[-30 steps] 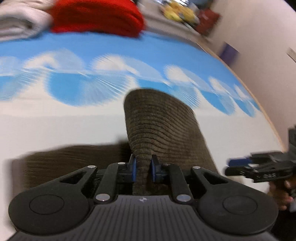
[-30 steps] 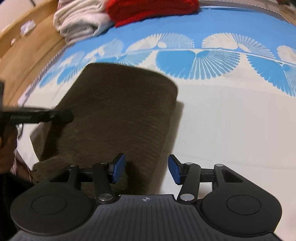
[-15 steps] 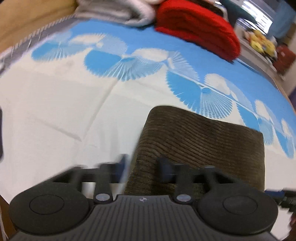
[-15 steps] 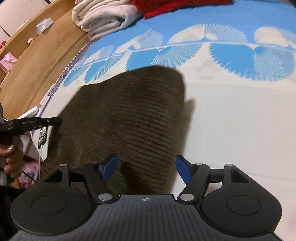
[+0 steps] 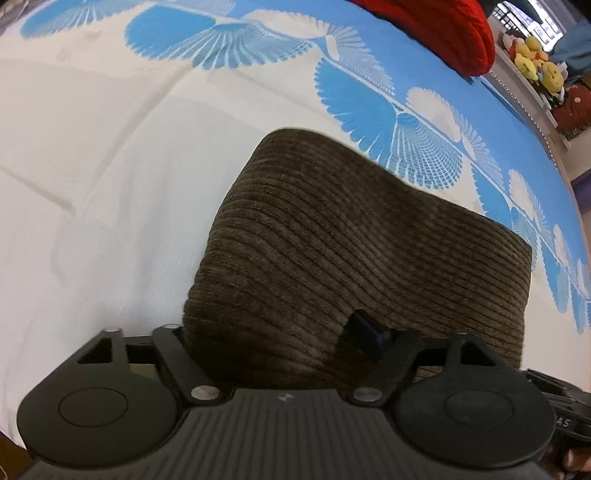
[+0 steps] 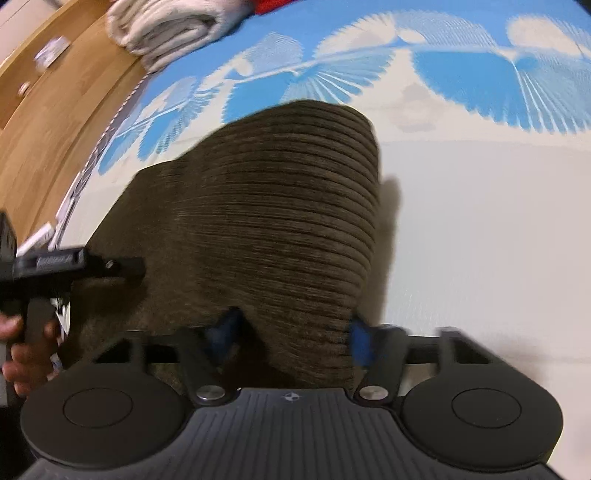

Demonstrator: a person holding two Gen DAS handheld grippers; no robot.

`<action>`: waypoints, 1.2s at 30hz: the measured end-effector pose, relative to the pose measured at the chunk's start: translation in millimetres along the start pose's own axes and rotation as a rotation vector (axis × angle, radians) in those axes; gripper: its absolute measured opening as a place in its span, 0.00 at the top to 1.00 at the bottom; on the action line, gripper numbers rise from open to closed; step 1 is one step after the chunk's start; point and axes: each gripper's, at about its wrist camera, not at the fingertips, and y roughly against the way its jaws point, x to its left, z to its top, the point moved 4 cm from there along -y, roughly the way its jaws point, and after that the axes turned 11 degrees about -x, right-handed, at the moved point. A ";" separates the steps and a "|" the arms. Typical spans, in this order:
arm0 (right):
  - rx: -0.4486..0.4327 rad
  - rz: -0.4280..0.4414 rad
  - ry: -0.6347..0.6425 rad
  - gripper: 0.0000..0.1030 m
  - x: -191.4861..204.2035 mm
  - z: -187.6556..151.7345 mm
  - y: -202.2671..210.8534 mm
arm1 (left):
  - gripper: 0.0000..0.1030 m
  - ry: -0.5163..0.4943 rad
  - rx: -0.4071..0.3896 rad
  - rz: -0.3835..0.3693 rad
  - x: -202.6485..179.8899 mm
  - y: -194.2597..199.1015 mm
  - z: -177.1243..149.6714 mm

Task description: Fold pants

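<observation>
Two hand-held grippers are working over the folded brown corduroy pants point(image 5: 354, 251) lying on a bed, on a white bedspread point(image 5: 92, 155) with blue fan patterns. A second ago the left hand-held gripper point(image 5: 280, 332) was pinching a raised hump of the cloth; now its jaws are standing wide, having just been narrowing a little after that release, with the near left corner of the pants lying flat between them and one finger point(image 5: 364, 328) resting over the cloth while the other is hidden behind the fabric edge. The pants are now sitting as a flat rectangle rather than a peaked fold. The right hand-held gripper point(image 6: 291, 334) has just been closing, its blue fingers point(image 6: 360, 341) now bracketing the near right corner of the pants at a middling width; whether the pads are pressing is blurred. A hand point(image 6: 26, 354) is gripping the left tool's handle. Farther off, folded white towels point(image 6: 166, 29) and a red knit point(image 5: 443, 33) are lying on the bed, with wooden flooring point(image 6: 44, 122) on the left and plush toys point(image 5: 535, 59) on a shelf to the right.
</observation>
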 end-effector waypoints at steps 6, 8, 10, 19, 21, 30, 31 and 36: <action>-0.129 0.016 -0.042 0.74 -23.9 25.2 42.9 | 0.52 -0.022 -0.051 -0.100 -39.4 0.5 5.3; -0.149 -0.018 -0.047 0.74 -44.3 28.7 58.3 | 0.53 -0.051 -0.032 -0.145 -64.9 -6.0 0.9; -0.150 -0.072 -0.067 0.74 -71.0 28.5 70.6 | 0.53 -0.097 -0.017 -0.181 -94.2 -15.4 -5.1; -0.181 -0.286 -0.156 0.74 -176.2 19.8 124.3 | 0.53 -0.183 0.031 -0.351 -205.7 -55.8 -34.9; -0.197 -0.324 -0.182 0.74 -189.8 19.9 133.4 | 0.53 -0.211 0.029 -0.377 -218.5 -61.9 -38.9; -0.178 -0.418 -0.085 0.60 -181.8 8.0 142.1 | 0.38 -0.155 -0.061 -0.292 -199.2 -43.0 -19.5; -0.181 -0.424 -0.083 0.60 -179.8 7.3 145.2 | 0.38 -0.181 -0.090 -0.285 -197.1 -33.5 -17.2; -0.264 -0.376 -0.127 0.60 -169.5 9.9 176.5 | 0.45 -0.339 -0.171 -0.377 -194.6 11.4 -26.5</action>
